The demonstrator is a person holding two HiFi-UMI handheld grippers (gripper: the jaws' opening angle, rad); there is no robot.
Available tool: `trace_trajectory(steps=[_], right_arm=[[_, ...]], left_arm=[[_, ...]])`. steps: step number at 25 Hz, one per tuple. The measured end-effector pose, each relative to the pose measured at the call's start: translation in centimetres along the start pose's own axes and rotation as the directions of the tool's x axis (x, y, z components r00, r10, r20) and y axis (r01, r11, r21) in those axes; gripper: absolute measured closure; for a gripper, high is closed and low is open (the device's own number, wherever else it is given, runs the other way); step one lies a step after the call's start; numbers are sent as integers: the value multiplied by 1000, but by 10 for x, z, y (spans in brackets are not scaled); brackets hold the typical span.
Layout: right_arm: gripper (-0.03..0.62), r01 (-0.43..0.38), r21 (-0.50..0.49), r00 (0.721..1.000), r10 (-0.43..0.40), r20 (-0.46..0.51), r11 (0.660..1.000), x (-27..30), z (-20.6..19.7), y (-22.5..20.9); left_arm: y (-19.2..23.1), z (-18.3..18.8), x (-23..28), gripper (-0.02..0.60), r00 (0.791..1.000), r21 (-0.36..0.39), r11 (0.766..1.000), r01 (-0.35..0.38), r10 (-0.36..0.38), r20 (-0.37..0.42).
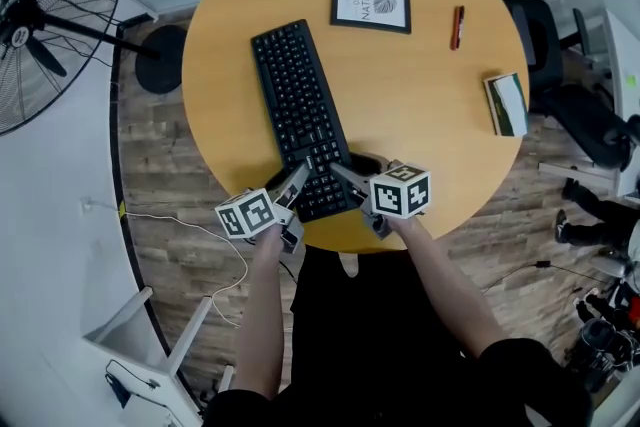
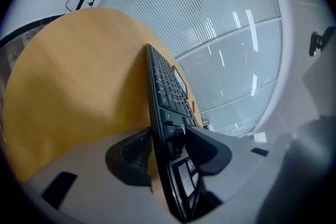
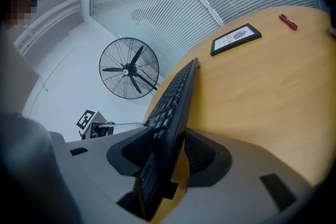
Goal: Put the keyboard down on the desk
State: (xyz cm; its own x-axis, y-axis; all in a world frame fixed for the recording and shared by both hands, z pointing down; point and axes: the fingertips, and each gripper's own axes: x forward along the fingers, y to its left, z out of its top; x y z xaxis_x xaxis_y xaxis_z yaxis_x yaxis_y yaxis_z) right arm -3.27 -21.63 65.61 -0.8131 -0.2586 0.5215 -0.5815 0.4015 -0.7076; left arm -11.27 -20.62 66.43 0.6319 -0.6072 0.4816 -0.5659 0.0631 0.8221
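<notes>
The black keyboard [image 1: 300,118] lies lengthwise on the round wooden desk [image 1: 420,125], its near end sticking out over the front edge. My left gripper [image 1: 292,187] stands at the near left corner. The keyboard's edge [image 2: 164,113] runs between its jaws, with a sliver of desk showing beside one pad, so they stand open round it. My right gripper [image 1: 347,177] is at the near right corner. Its jaws straddle the keyboard [image 3: 176,97] the same way, with a narrow gap at the lower pad [image 3: 202,157].
On the desk's far side lie a framed print [image 1: 371,3], a red pen [image 1: 457,26] and a small book [image 1: 506,103] at the right rim. A standing fan [image 1: 45,15] is on the floor to the left, chairs [image 1: 560,85] to the right.
</notes>
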Motion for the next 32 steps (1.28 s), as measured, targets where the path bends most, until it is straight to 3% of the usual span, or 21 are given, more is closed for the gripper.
trace_trajectory(steps=[8,15,25,32], right_arm=[[395,70,-61,993,-76,-87,996,11,-20,-17],[388,130,-104,979,-144,-145,986,19,-33,-26],[370,188,-193,957,-224,-185,963,25,-39,-37],[373,203,-194,954,-239,-181,960,24,-39,-38]], left_arm=[[26,-15,8,394,987,68,988,-138,143,-74],[41,-20,10,394,968,128,969,-210,224,-111],[51,-24,12,394,943,195,945,-263,294,-156],[48,-29,16,394,927,219,934,-283,325,-188]])
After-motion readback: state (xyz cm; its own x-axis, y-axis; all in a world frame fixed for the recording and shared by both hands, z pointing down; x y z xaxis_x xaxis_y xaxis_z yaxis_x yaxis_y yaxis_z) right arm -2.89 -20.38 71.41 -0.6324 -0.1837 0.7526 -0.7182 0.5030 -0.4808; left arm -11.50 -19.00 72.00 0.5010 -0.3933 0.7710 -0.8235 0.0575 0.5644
